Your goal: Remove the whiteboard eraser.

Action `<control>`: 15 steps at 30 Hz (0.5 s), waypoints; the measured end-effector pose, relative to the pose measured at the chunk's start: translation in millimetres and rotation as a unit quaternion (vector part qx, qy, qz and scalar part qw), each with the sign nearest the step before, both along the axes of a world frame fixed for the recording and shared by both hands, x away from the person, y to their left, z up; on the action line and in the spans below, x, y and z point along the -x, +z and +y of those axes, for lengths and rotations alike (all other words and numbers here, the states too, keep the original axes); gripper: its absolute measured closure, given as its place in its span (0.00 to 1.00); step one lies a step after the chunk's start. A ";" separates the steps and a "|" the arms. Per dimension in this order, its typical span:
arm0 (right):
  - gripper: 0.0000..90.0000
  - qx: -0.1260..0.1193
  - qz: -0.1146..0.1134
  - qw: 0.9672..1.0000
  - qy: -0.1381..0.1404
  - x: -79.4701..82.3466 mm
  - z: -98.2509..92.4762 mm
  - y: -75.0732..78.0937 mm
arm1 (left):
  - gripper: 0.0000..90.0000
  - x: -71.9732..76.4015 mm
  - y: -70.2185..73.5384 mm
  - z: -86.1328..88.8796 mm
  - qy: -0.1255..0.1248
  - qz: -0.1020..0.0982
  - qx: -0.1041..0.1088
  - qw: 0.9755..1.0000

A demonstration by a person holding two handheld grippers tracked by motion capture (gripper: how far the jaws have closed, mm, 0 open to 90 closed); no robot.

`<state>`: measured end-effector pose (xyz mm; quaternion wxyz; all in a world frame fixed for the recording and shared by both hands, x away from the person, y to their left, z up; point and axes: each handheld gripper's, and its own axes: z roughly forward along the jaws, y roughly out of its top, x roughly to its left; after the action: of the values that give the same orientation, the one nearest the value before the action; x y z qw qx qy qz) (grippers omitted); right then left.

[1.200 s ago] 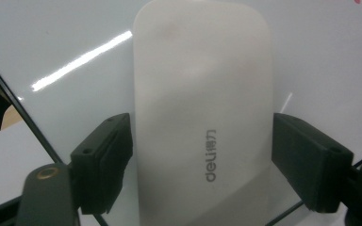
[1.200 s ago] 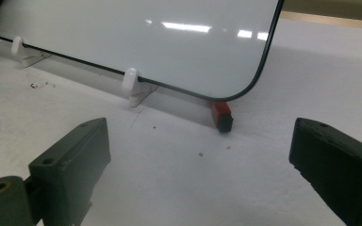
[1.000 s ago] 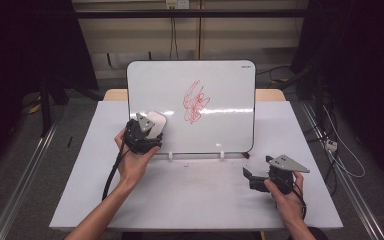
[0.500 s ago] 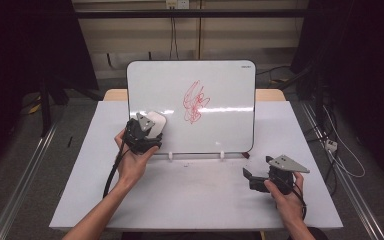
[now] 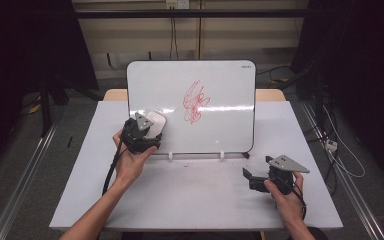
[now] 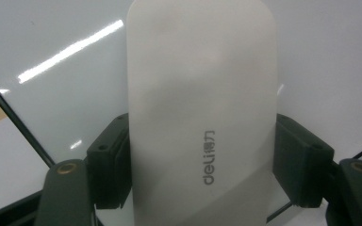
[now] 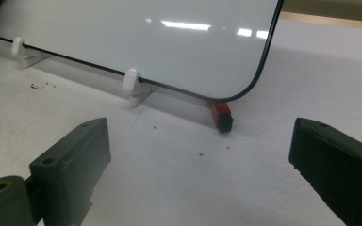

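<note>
Left gripper clamping eraser against whiteboard

I see a white board with a thin black edge and a red scribble on it. The eraser is off-white with grey lettering, and my gripper pads are black. A small red and black marker lies on the white table.

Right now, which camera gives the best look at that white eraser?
The left gripper view: the eraser sits large between the jaws of the left gripper, its printed brand name readable. The high view shows it small, against the whiteboard.
</note>
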<state>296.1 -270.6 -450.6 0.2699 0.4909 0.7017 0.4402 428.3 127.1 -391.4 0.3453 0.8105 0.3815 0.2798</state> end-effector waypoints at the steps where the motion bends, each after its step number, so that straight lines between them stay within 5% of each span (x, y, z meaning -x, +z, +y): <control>1: 0.07 0.000 0.000 1.000 0.000 0.0 0.0 0.0 | 0.34 0.1 0.3 1.1 0.000 0.001 0.003 1.000; 11: 0.07 -0.003 0.000 1.000 -0.002 -1.6 1.6 0.1 | 0.34 0.0 1.2 10.1 -0.011 0.012 0.033 0.999; 15: 0.07 -0.004 0.002 1.000 -0.001 -1.6 2.6 0.0 | 0.34 8.8 15.4 11.6 -0.018 -0.012 0.043 0.999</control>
<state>297.7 -268.0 -450.7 0.2672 0.4932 0.7002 0.4417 419.5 138.7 -376.0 0.3891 0.7985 0.3742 0.2666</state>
